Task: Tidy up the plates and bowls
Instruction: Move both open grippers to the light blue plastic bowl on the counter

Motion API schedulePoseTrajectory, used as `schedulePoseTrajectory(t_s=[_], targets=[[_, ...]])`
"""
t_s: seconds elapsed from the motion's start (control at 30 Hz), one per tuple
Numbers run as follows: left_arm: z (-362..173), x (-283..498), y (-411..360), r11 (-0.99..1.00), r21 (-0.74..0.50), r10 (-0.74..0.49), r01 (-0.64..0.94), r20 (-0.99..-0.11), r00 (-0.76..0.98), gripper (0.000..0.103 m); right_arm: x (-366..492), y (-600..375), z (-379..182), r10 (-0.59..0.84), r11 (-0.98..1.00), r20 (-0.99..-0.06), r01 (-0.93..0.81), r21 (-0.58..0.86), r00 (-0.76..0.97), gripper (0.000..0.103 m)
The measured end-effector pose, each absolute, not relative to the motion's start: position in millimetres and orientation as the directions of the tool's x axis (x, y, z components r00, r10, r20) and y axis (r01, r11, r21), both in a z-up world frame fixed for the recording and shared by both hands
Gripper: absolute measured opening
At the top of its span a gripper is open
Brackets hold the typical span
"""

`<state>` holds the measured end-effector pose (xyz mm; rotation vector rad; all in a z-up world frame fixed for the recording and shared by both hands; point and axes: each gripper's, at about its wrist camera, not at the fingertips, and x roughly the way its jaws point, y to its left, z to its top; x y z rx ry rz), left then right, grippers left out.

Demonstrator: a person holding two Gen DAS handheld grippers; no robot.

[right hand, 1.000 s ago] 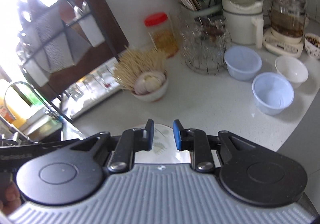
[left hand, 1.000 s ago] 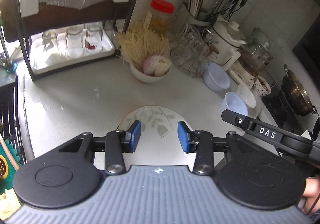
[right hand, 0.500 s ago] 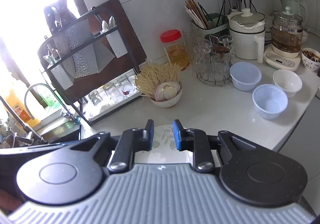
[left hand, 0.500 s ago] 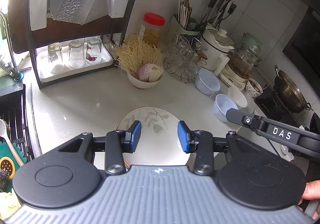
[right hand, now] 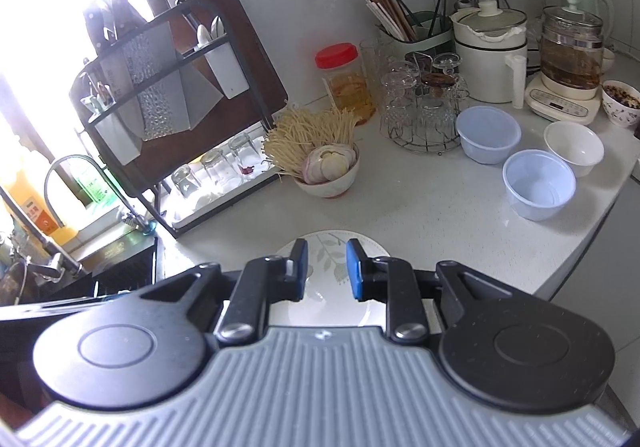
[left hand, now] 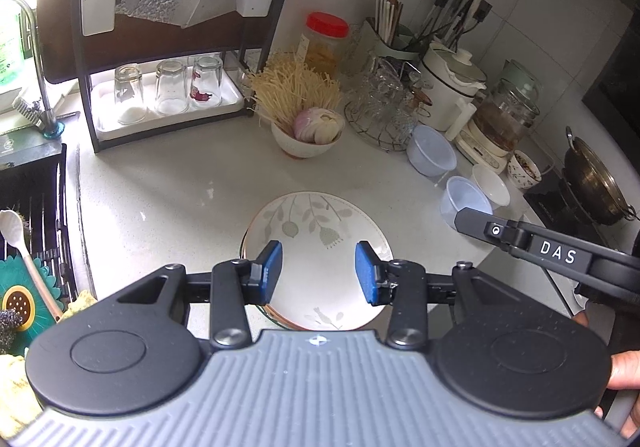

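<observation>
text: "DAS" | on: right gripper (left hand: pixel 560 251) arm, white letters on black | other labels: unreadable

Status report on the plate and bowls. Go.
Both tongs, left and right, open, empty, above the leaf-print plate. Two blue bowls and white bowl loose on counter. Path clear.

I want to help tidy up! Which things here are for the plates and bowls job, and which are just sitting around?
For the job: leaf plate, two blue plastic bowls, white bowl.

Just sitting around: red-lidded jar, bowl of noodles, chopsticks, glass rack, kettle, white cooker.
</observation>
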<state>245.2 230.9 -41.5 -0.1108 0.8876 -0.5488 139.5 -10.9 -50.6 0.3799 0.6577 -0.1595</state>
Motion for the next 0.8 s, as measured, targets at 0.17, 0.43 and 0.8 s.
schedulePoseTrajectory(t_s=[0.17,0.43,0.8], targets=[[-42,257,201,0.867,-0.328,-0.489,0.377,-0.707,0.511,0.046,150,-40,-52,-0.004,0.926,-0.611,0.233,0.296,0.792,0.025],[-44,283,131,0.882,-0.337,-0.467,0.330,-0.715,0.520,0.046,172,-101,-48,0.018,0.935,-0.614,0.204,0.291,0.789,0.025],[-58,317,59,0.878,-0.342,-0.471,0.335,-0.743,0.476,0.046,187,-182,-69,0.006,0.906,-0.623,0.259,0.334,0.782,0.025]])
